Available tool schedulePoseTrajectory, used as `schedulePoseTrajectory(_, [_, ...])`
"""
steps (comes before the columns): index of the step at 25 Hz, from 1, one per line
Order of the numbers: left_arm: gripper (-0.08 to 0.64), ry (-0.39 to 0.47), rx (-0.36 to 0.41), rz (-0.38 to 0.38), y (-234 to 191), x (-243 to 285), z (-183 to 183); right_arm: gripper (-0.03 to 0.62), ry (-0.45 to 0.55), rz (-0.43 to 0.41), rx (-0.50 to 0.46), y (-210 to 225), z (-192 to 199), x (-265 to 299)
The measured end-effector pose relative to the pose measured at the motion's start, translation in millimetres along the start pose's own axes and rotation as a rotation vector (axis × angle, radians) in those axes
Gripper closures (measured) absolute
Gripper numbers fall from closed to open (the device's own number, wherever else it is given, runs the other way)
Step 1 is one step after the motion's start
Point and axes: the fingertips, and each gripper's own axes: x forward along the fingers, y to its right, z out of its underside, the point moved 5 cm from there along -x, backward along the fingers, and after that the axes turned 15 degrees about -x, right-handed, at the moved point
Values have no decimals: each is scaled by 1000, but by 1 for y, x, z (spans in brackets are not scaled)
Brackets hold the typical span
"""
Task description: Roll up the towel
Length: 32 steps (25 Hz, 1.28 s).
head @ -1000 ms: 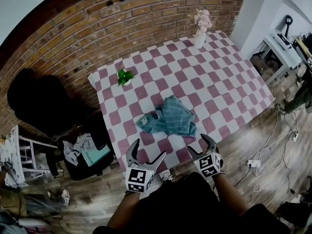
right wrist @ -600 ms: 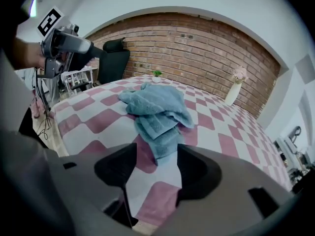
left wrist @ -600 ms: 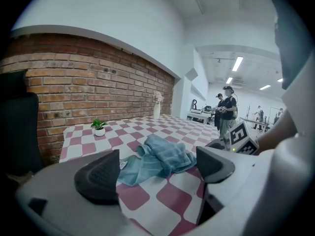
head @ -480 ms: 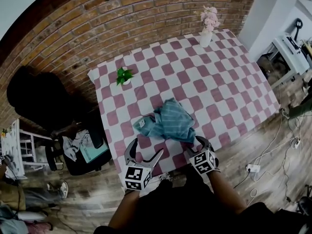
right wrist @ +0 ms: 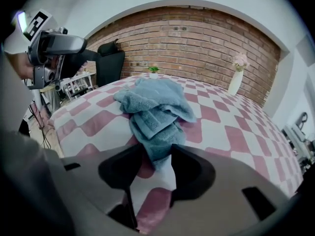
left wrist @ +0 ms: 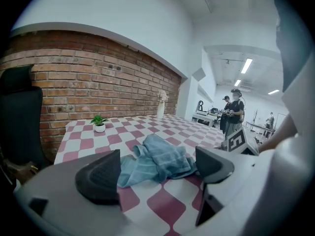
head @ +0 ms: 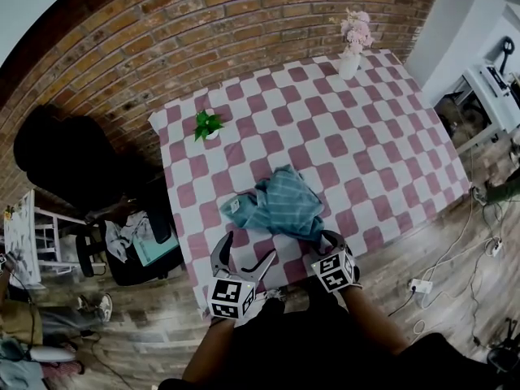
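Observation:
A crumpled teal towel (head: 280, 205) lies near the front edge of the table (head: 366, 136), which has a pink-and-white checked cloth. My right gripper (head: 323, 240) is at the towel's near right corner. In the right gripper view the towel (right wrist: 152, 104) tapers down into the gap of my right gripper (right wrist: 157, 167). Its jaws have just been closing and stand narrow beside that corner, with no clear squeeze showing. My left gripper (head: 248, 248) hovers open at the table's front edge, short of the towel (left wrist: 157, 159), with nothing in its jaws (left wrist: 156, 173).
A small potted plant (head: 207, 125) stands at the table's far left, and a white vase of pink flowers (head: 353, 43) at the far corner. A brick wall runs behind. A black chair (head: 65, 165) and an open bag (head: 142, 250) are on the floor to the left.
The right gripper came forward and down from the table's edge to the towel's near corner, and its jaws narrowed. The left gripper shifted slightly forward and stayed open.

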Motion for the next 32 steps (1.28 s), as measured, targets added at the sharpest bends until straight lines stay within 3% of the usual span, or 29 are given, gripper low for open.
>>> schedulePoseTrajectory(5, [97, 11, 0, -12, -2, -2, -2, 453, -6, -1, 12, 3, 1, 2])
schedulePoseTrajectory(12, [101, 24, -40, -5, -5, 0, -5, 537, -18, 26, -44, 5, 0, 1])
schedulePoseTrajectory(21, [112, 3, -50, -29, -11, 4, -4, 546, -3, 39, -94, 6, -3, -5])
schedulePoseTrajectory(32, [117, 10, -60, -11, -6, 8, -10, 557, 88, 45, -79, 19, -19, -23])
